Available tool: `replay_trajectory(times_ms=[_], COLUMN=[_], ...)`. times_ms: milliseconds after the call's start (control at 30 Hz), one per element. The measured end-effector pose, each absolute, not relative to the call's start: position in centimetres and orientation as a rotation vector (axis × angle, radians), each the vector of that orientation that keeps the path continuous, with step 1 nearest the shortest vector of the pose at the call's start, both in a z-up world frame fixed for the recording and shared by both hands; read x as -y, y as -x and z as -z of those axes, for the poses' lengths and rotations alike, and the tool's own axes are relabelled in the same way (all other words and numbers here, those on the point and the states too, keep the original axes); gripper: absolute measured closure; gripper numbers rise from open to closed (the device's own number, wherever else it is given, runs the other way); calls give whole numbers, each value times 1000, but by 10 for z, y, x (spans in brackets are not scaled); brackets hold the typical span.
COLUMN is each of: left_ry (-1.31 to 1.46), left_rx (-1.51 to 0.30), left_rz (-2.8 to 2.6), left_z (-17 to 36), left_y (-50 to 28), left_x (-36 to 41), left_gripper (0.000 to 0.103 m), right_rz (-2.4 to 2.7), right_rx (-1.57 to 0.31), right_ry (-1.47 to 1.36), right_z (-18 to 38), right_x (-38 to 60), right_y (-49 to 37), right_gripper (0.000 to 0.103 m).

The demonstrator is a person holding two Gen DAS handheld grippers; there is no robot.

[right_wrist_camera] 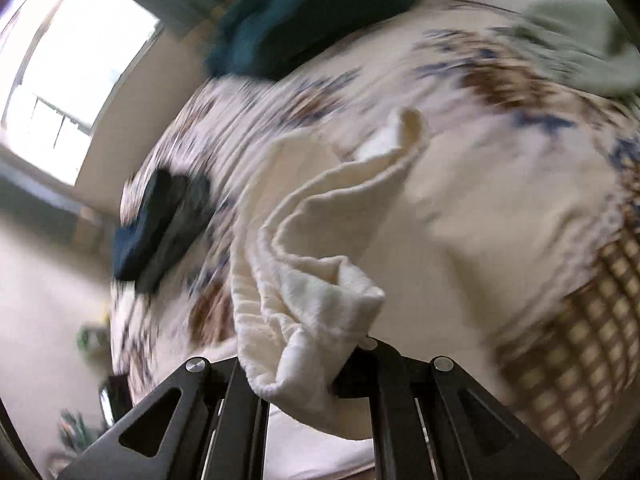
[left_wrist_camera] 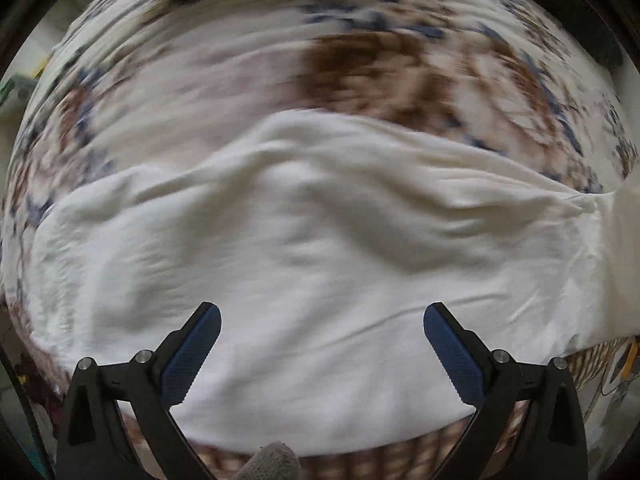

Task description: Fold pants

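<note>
**Q:** Grippers first: how is each one posed?

**A:** Left gripper hangs over the pants, looking down along its fingers, which are spread wide with blue pads facing each other. Nothing sits between them. Right gripper is tilted, its view skewed. White cloth is bunched between its fingers, which are pinching a gathered, elastic-looking edge of the pants. The fingertips themselves are hidden by the cloth.

**Q:** What does one camera show that the other does not?

**A:** Left wrist view shows the pants as a broad white band lying across the bed, whose cover has a blurred brown and blue floral print. A grey gloved fingertip pokes in at the bottom edge. Right wrist view shows a bright window, a dark folded garment on the bed to the left of the pants, a dark teal cloth at the top, a pale green cloth at upper right, and a checked brown fabric at the right.

**Q:** How do the pants look?

**A:** White to cream, soft, wrinkled. They lie mostly flat under the left gripper. At the right gripper the cloth is lifted into loose folds with a rolled edge.
</note>
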State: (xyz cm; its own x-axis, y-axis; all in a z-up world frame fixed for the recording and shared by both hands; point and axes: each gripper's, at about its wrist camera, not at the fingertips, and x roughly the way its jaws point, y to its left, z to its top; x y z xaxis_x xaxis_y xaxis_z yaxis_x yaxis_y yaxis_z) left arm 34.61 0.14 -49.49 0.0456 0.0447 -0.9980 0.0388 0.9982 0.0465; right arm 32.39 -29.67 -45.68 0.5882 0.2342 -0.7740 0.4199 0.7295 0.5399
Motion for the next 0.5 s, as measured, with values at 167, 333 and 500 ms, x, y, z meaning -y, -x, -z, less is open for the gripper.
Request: replay_trajectory(times_ms=[167,333,500], left_ry=[-33,37,161], left_rx=[-1523,-1501,-1467], left_rz=[-117,-185,-178], left_z=[488,482,460], left_y=[-340,-339,-338], left_x=[-94,-156,-194], left_gripper=[0,0,0], right_rz=[-14,-99,-167], right_rx=[-1102,-1247,-1359], right_ry=[-572,-353,-292], right_z=[482,528,543], right_x=[137,19,-2], right_y=[-350,-341,-346], right_gripper=[95,94,80])
